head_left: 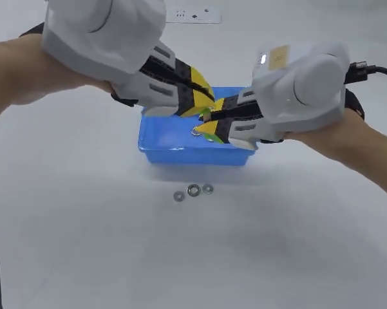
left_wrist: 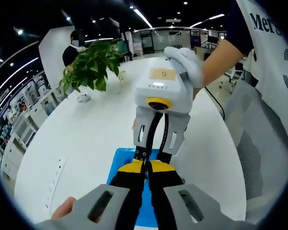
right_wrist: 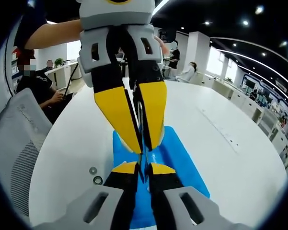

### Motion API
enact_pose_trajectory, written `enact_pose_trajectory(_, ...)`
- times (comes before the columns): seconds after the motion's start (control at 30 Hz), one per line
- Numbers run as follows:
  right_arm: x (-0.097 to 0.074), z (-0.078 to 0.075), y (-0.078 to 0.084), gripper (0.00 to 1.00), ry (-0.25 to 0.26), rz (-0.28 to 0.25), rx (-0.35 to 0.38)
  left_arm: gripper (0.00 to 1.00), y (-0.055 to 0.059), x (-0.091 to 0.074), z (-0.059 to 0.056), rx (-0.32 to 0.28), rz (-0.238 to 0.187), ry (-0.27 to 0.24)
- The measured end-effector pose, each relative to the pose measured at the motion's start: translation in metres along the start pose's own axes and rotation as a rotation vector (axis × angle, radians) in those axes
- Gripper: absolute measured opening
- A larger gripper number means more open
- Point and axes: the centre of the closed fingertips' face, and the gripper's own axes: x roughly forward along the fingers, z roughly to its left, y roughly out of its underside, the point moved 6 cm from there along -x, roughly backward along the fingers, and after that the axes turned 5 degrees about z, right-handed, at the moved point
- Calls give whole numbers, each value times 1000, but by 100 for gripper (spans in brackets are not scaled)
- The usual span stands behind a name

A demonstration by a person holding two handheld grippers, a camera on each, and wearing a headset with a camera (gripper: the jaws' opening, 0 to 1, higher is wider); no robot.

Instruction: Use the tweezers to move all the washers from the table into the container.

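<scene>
The left gripper (head_left: 206, 98) and right gripper (head_left: 205, 119) meet tip to tip over the blue container (head_left: 180, 154). Both have their jaws squeezed together, and whatever they pinch is too thin to make out. Three washers (head_left: 193, 190) lie on the table (head_left: 84, 225) just before the container, apart from the tips.

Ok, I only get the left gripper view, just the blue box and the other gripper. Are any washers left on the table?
Observer: Yes. The head view shows three small silver metal washers in a row on the white table.
Operator: Are they close to the box?
Observer: They lie in front of the blue plastic container, on the person's side, with bare table between.
Operator: Can the other camera see them too?
Observer: The right gripper view catches two of them, on the table beside the container.
</scene>
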Motion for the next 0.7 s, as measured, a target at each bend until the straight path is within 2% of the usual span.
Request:
enact_pose_trajectory(0.1,-9,6,-6,9,4,-19,-19,7,-8,-10,-9,-3,-26,-8)
enact_pose_trajectory(0.17,-14,12,-9,9,-2,-28,-26,7,-13,-13,-13,21,-26,-24)
enact_pose_trajectory(0.23,-17,17,-11,9,-3,-36,-34,7,-17,-17,-21,19,-27,-14)
enact_pose_trajectory(0.3,-19,22,-12,9,-9,-46,-33,7,-21,-21,-26,25,-27,-18)
enact_pose_trajectory(0.43,-23,29,-11,8,-18,-59,-9,7,-31,-29,-33,7,-57,-23)
enact_pose_trajectory(0.67,-31,41,-20,8,-36,-94,-13,7,-33,-35,-43,1,-28,-8)
enact_pose_trajectory(0.7,-32,41,-21,8,-41,-99,-9,7,-35,-37,-45,3,-34,-9)
